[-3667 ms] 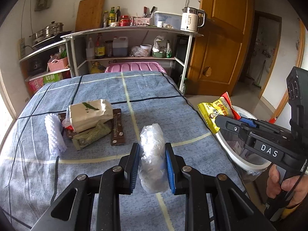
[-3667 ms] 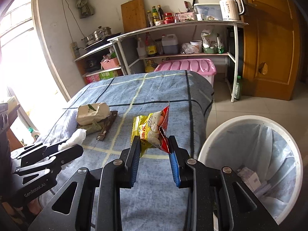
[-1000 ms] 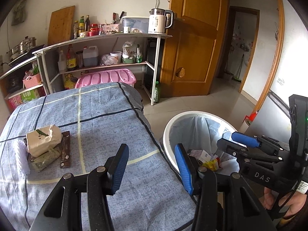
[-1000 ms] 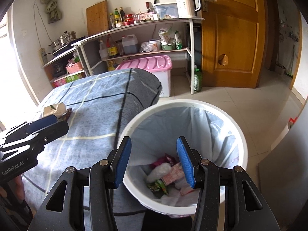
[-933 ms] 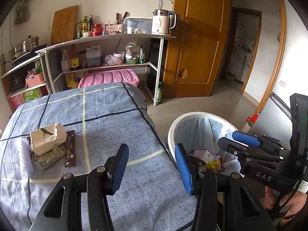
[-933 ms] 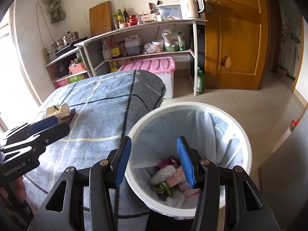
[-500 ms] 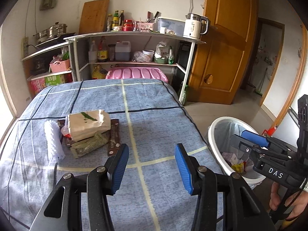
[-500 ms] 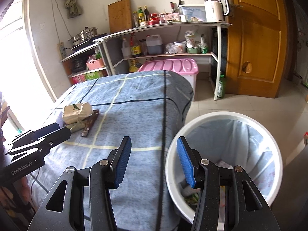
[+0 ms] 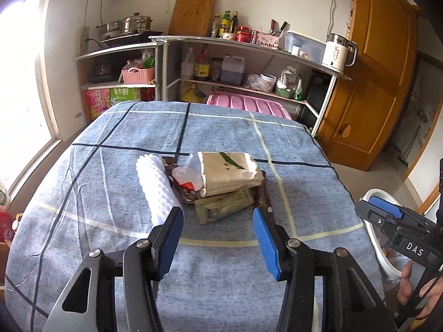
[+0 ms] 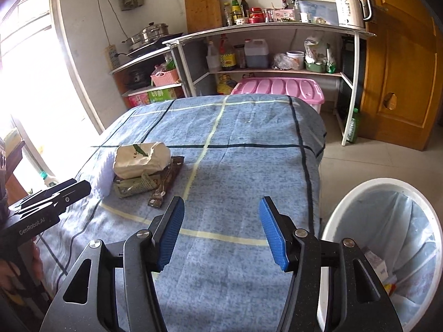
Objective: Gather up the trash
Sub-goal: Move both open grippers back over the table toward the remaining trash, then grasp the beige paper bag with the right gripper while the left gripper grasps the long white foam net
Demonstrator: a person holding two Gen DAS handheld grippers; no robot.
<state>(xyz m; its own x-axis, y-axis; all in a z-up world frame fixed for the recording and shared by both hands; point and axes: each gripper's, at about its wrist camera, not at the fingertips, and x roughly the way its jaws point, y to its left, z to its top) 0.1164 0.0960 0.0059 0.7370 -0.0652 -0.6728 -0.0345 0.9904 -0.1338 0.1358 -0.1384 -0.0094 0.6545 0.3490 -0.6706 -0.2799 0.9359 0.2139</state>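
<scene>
- Small kitchen room with a white shelf rack (image 9: 249, 47) and a wooden door (image 9: 379, 83) at the back; in front, a table under a blue plaid cloth (image 9: 221, 132), window light along its left edge.
- Left gripper (image 9: 218, 238) above the near part of the table, jaws spread wide, nothing between the blue pads.
- Trash pile straight ahead of those jaws, toward the middle of the table: beige paper packet (image 9: 228, 171) on top, olive wrapper (image 9: 224, 206) under its near edge, dark brown wrapper (image 9: 263, 195) flat at the right side.
- White knobbly roll (image 9: 157, 185) touching the pile's left side, its near end just beside the left pad (image 9: 170, 244).
- Clear crumpled plastic with a red bit (image 9: 187, 177) wedged between roll and packet.
- Right gripper (image 10: 223, 236) near the table's right edge, jaws likewise wide and bare.
- From the right wrist view, same pile to the left and farther off: beige paper packet (image 10: 141, 159), dark brown wrapper (image 10: 166, 184) pointing toward the jaws.
- White bin (image 10: 340, 210) with a clear liner on the floor just beside the table's right near corner, scraps lying at the bottom.
- Bare cloth across the right half and far end of the table; open tiled floor (image 10: 371, 157) between bin and door.
</scene>
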